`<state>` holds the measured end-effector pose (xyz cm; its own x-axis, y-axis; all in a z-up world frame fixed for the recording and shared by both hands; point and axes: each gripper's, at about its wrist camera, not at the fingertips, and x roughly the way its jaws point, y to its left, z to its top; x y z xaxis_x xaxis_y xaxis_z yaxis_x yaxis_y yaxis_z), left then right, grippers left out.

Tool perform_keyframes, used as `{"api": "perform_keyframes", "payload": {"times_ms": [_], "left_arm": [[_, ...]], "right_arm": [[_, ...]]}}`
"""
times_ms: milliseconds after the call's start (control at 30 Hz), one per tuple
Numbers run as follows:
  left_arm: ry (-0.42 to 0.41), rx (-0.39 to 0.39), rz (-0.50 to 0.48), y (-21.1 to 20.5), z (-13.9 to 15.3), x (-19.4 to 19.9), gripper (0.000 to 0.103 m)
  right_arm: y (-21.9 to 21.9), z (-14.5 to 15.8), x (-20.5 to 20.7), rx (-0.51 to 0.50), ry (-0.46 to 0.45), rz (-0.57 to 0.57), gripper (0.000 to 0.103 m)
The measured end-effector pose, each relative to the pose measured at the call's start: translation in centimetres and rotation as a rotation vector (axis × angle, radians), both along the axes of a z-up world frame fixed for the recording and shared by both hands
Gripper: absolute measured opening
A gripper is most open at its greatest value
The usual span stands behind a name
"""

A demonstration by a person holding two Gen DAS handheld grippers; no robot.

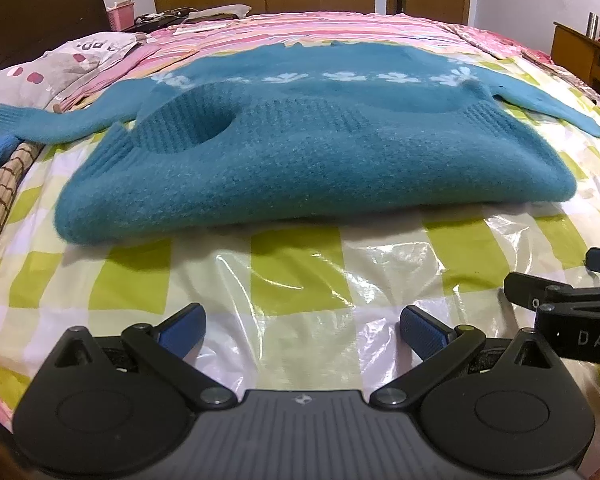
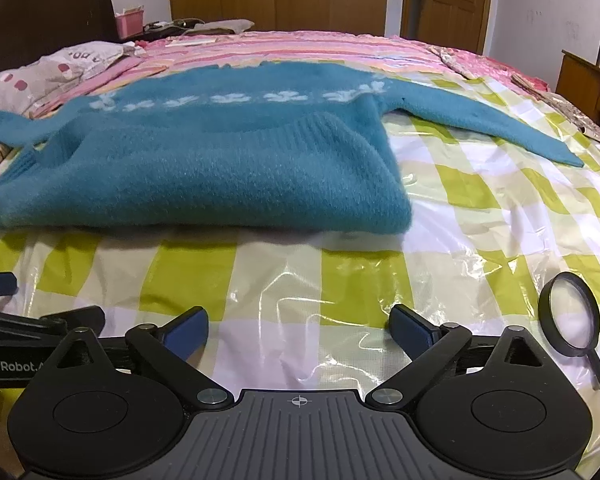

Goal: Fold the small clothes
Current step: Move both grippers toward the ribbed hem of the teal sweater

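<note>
Sweater, teal with a white flower band, lies on the bed's checked plastic cover, lower half folded up, sleeves out. I see left gripper and right gripper jaws released, both short of it. "GenRobot" readable on left gripper body. Magnifying glass beside right gripper.

Not much to read here. In the left wrist view, the right gripper poking in from the side had white letters "DAS" on its black body, cut off by the frame edge. In the right wrist view, the left gripper showed "GenRobot." in white, also cut off past the dot. The pillow had some dark printed letters on it, but they were too blurry to make out.
</note>
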<state>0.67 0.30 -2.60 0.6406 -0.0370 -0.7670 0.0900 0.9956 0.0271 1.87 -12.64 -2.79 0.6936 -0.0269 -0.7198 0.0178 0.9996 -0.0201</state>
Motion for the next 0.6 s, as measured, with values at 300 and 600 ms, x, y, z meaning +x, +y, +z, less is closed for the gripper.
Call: {"api": "perform_keyframes", "payload": {"times_ms": [300,600], "left_arm": [[-0.017,-0.021,-0.004,0.4,0.7,-0.3,0.103],[-0.026,-0.028,-0.011,0.5,1.2,-0.4,0.103]], "right_arm": [[-0.4,0.8,-0.1,0.019,-0.027,-0.009,0.092],[-0.2,1.1,-0.1,0.013,-0.038,0.002,0.087]]}}
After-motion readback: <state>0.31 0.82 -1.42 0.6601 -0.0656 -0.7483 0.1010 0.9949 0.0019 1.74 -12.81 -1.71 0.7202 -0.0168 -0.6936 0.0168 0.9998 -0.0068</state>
